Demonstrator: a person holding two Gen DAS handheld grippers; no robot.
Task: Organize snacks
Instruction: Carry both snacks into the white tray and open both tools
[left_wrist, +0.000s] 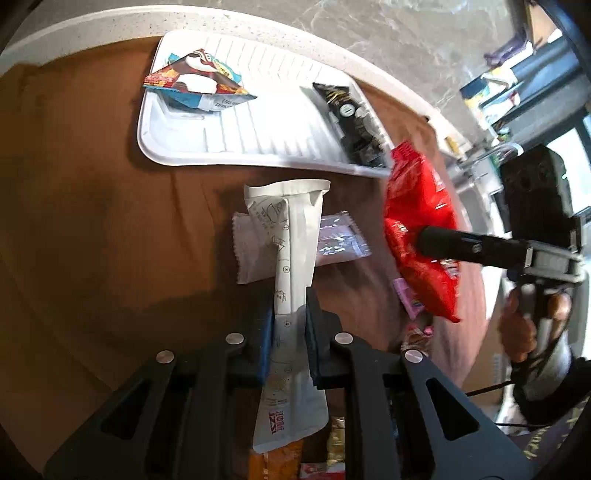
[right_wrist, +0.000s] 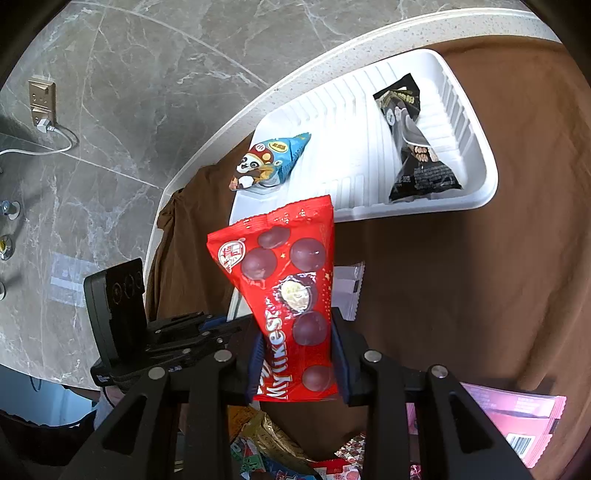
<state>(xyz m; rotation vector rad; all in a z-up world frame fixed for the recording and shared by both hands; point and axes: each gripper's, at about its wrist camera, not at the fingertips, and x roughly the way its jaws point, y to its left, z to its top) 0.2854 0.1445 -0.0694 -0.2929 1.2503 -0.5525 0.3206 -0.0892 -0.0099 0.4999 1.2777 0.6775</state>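
Observation:
My left gripper (left_wrist: 289, 325) is shut on a long white packet (left_wrist: 291, 236) and holds it above the brown cloth, short of the white tray (left_wrist: 258, 144). My right gripper (right_wrist: 298, 354) is shut on a red Mylikes chocolate bag (right_wrist: 284, 280), held up in front of the tray (right_wrist: 369, 206). In the left wrist view that red bag (left_wrist: 417, 221) and the right gripper (left_wrist: 421, 238) are at the right. The tray holds a panda snack packet (left_wrist: 195, 79) (right_wrist: 269, 162) and a black snack packet (left_wrist: 354, 122) (right_wrist: 417, 147).
A clear-and-white wrapper (left_wrist: 332, 243) lies on the cloth under the white packet. Several loose snacks lie near me, among them a pink packet (right_wrist: 517, 417) and gold and colourful packets (right_wrist: 266, 432). The round table edge (right_wrist: 207, 147) drops to a marble floor.

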